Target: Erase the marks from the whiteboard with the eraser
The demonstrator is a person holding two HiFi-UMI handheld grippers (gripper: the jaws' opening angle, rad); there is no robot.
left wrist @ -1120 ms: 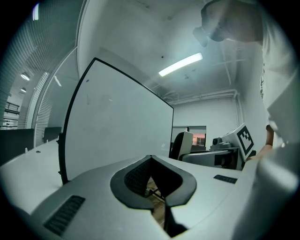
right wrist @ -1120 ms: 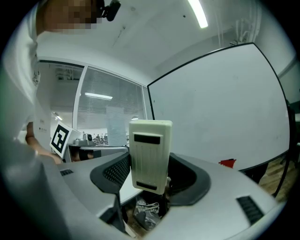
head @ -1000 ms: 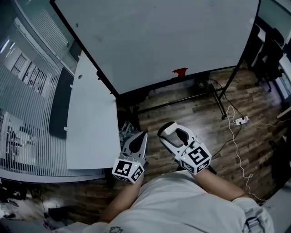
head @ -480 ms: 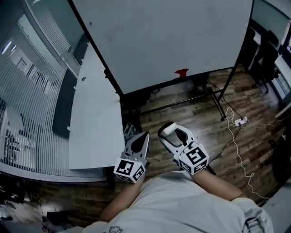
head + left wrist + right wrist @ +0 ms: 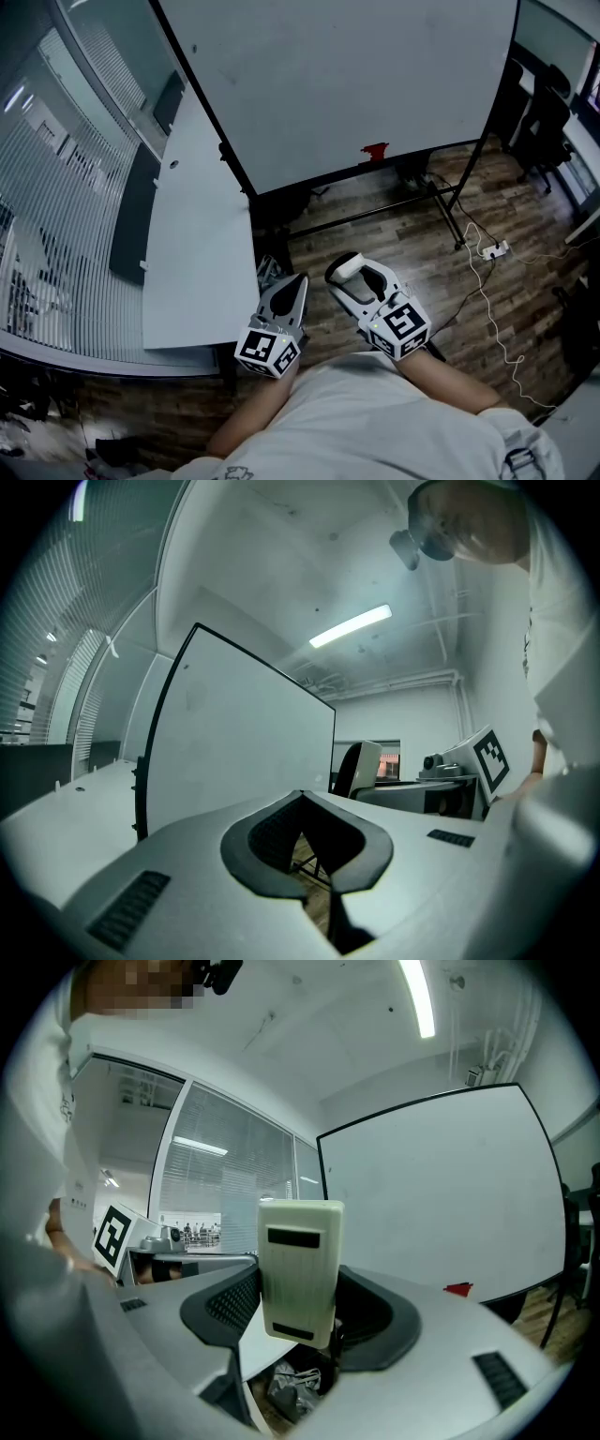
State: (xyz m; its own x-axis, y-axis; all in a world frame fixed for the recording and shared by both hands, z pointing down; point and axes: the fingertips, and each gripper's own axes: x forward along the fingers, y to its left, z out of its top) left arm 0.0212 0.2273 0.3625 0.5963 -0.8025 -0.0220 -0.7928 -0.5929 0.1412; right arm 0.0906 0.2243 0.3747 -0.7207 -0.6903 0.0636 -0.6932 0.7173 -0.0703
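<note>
The right gripper [image 5: 298, 1321] is clamped on the pale cream block eraser [image 5: 300, 1269]. The left gripper [image 5: 298, 279] is pinched together, empty. The big white whiteboard [image 5: 356, 84] stands well away, so step close and press the eraser flat.

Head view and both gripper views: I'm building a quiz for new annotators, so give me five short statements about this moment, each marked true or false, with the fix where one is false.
1. The right gripper is clamped on the eraser. True.
2. The left gripper holds a marker pen. False: its jaws are together with nothing between them.
3. The whiteboard carries a red mark near its lower edge. True.
4. The eraser is pressed against the whiteboard. False: it is held apart from the board, over the wooden floor.
5. In the head view, the white table stands to the right of the whiteboard. False: it stands to its left.
</note>
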